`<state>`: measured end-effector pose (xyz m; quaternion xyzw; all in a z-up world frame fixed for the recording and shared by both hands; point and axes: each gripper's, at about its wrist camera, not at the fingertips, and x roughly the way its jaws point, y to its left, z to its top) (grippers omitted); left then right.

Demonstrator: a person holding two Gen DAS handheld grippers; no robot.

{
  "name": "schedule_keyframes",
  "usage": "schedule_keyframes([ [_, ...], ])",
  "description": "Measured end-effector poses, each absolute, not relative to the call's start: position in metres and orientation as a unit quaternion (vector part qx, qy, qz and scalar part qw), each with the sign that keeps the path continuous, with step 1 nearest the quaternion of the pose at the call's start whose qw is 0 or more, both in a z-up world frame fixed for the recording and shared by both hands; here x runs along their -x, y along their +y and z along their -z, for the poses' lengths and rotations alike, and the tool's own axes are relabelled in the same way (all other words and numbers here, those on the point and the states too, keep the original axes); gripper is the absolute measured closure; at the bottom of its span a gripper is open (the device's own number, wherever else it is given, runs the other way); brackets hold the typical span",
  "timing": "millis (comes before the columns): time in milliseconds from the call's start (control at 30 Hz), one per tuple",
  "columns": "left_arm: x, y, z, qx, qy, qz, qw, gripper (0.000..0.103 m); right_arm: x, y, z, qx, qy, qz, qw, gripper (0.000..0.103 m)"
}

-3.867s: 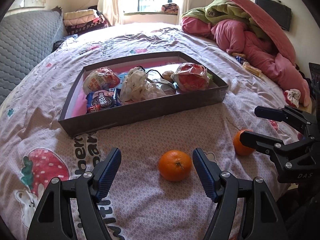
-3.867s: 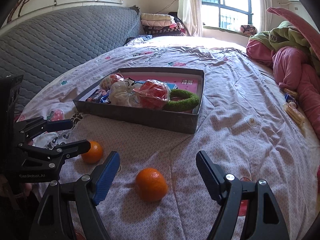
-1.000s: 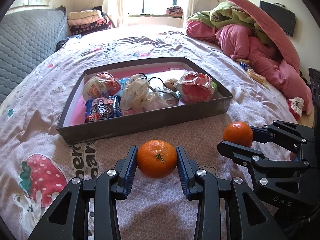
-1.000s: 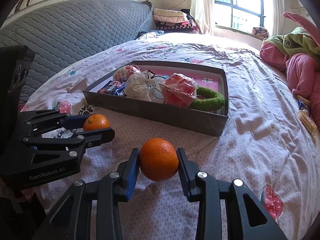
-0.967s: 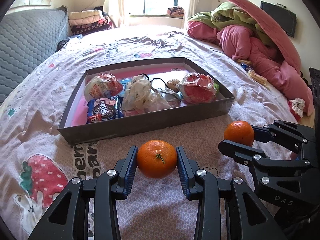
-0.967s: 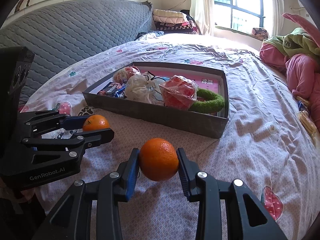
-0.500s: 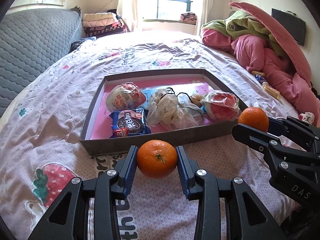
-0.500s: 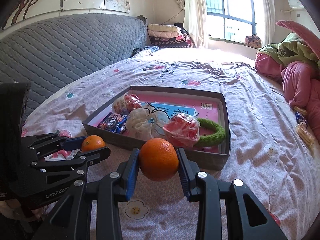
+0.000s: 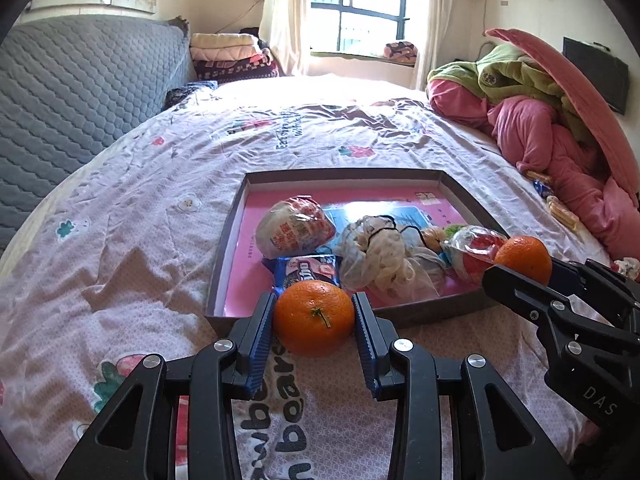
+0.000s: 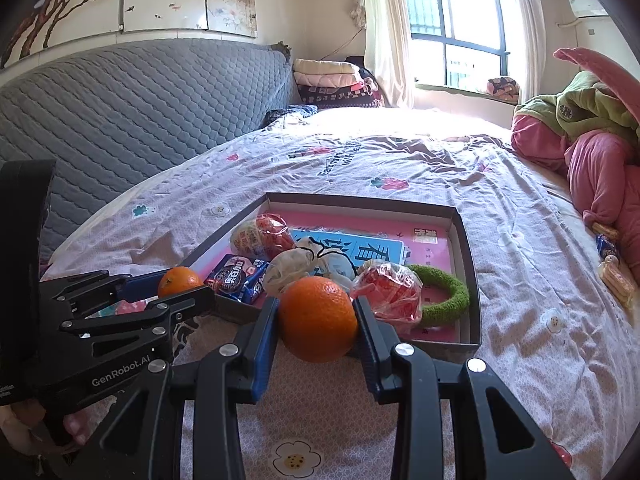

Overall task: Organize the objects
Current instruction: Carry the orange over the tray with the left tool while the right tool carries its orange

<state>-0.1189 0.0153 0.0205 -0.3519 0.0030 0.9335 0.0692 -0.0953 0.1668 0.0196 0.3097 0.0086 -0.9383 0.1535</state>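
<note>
Just beyond our two grippers lies the tray (image 9: 460, 311) (near wall closest), each gripper pinching an orange: left gripper (image 9: 315, 322), right gripper (image 10: 317, 318).

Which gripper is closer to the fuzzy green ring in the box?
Right. The right gripper holds its orange just before the green ring; the left gripper sits across the box, by the cookie packet.

The near wall of the gray tray (image 9: 420, 312) is partly hidden behind a held orange (image 9: 314, 318); a green ring (image 10: 444, 296) sits half-covered by a red-wrapped snack (image 10: 390, 294), and the Oreo pack (image 9: 306, 270) label is cut off.
</note>
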Motion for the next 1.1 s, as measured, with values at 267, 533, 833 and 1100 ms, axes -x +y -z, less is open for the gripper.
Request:
schedule_keyframes([
  [267,0.139,-0.010,-0.026,0.341,-0.012,-0.939,0.032,0.064,0.109,0.163,-0.029,-0.290,-0.002,0.947,0.139,0.066],
  [533,0.153,-0.021,-0.027,0.331,-0.013,-0.944,0.013,0.064,0.121,0.158,-0.035,-0.273,-0.004,0.953,0.131,0.066],
  [833,0.181,-0.019,-0.003,0.357,-0.006,-0.934,-0.007,0.064,0.133,0.145,-0.028,-0.269,0.016,0.955,0.127,0.066],
  [1100,0.190,-0.015,0.009,0.376,-0.004,-0.927,-0.009,0.064,0.141,0.135,-0.013,-0.290,0.027,0.947,0.136,0.066],
])
